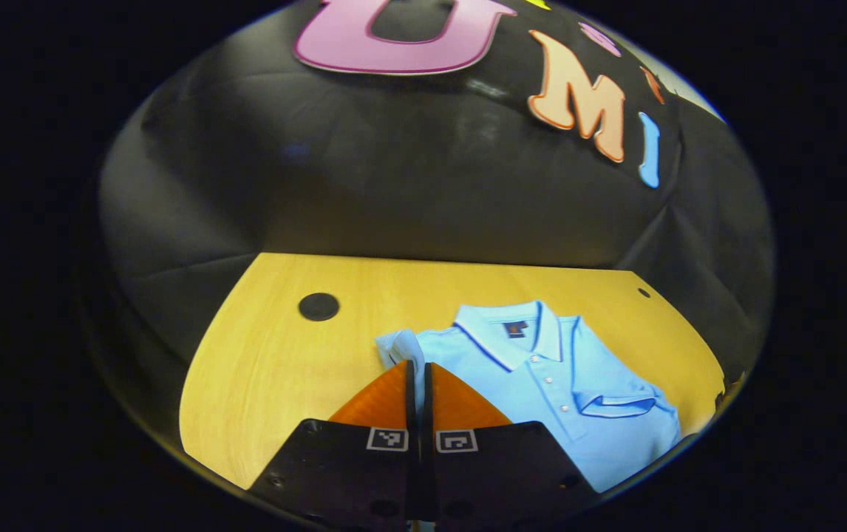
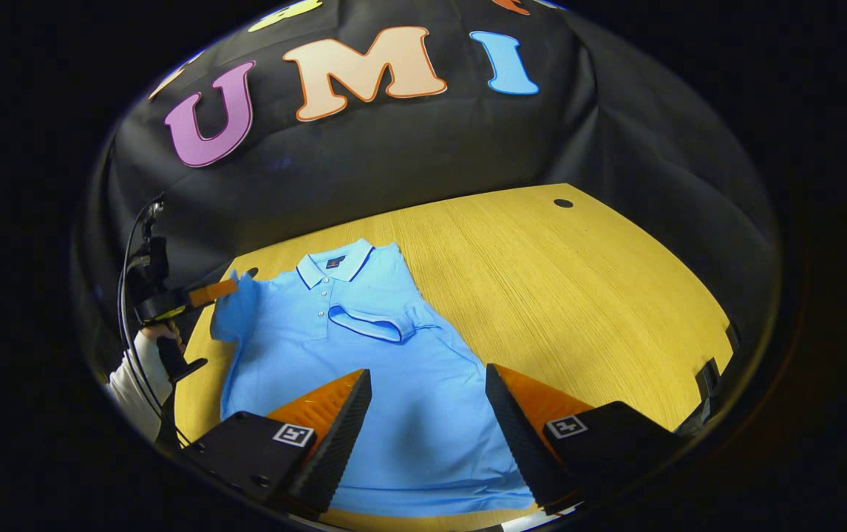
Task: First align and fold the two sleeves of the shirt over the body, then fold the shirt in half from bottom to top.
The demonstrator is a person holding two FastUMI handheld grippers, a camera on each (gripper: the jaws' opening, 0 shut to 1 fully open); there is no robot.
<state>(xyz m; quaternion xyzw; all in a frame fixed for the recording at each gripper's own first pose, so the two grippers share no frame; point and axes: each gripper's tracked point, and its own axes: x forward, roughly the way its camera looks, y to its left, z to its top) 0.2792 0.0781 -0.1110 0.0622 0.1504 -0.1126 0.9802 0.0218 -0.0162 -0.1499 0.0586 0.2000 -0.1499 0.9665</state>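
A light blue polo shirt (image 2: 364,355) lies face up on the wooden table (image 2: 579,295), collar toward the booth wall. One sleeve (image 2: 372,323) is folded across the chest, also seen in the left gripper view as the folded sleeve (image 1: 619,403). My left gripper (image 1: 418,366) is shut on the other sleeve (image 1: 400,347), lifting it off the table; the right gripper view shows that gripper (image 2: 235,284) at the shirt's left side, held by a hand (image 2: 154,332). My right gripper (image 2: 427,384) hovers open above the shirt's lower body, holding nothing.
The table (image 1: 276,369) has a round black cap (image 1: 318,306) at the back and a small hole (image 2: 562,202) near the far right corner. A cable (image 2: 128,295) hangs beside the hand. Bare wood spreads right of the shirt.
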